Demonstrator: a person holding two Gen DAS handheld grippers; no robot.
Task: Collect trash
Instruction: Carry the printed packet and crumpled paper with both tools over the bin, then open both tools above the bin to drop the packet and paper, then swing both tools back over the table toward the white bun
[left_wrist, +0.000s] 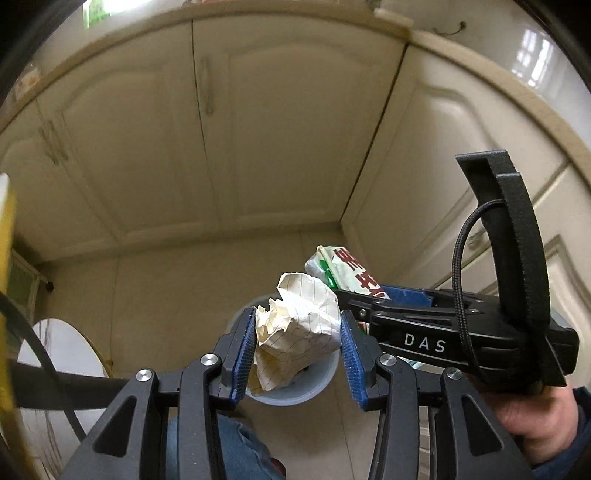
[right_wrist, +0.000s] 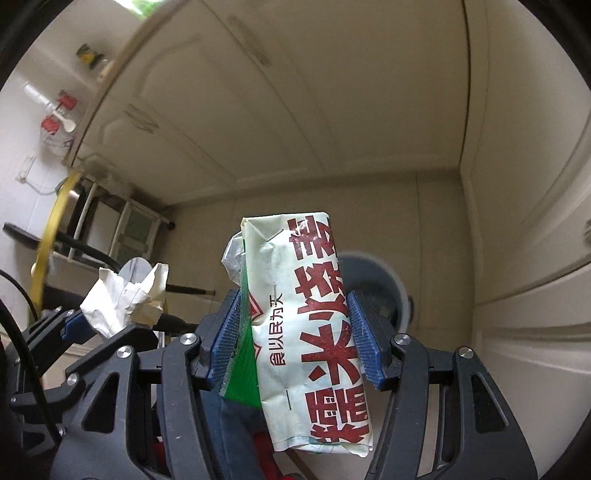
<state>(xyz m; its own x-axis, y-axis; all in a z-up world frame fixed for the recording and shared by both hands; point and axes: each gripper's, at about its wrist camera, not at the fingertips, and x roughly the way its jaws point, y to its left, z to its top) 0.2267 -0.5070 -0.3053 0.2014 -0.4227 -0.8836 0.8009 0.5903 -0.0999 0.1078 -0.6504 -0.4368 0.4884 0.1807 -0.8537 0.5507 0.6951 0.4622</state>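
Paper ball (left_wrist: 295, 332) left of food packet (left_wrist: 347, 271)

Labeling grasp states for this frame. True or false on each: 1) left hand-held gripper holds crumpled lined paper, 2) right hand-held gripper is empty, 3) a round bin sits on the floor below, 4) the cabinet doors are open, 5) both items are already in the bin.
1. True: the left hand-held gripper is clamped on the paper.
2. False: the right hand-held gripper grips a food pack printed with red characters.
3. True: a grey-blue bin stands on the floor by the cabinets.
4. False: the doors in view are closed.
5. False: both items are held above it.
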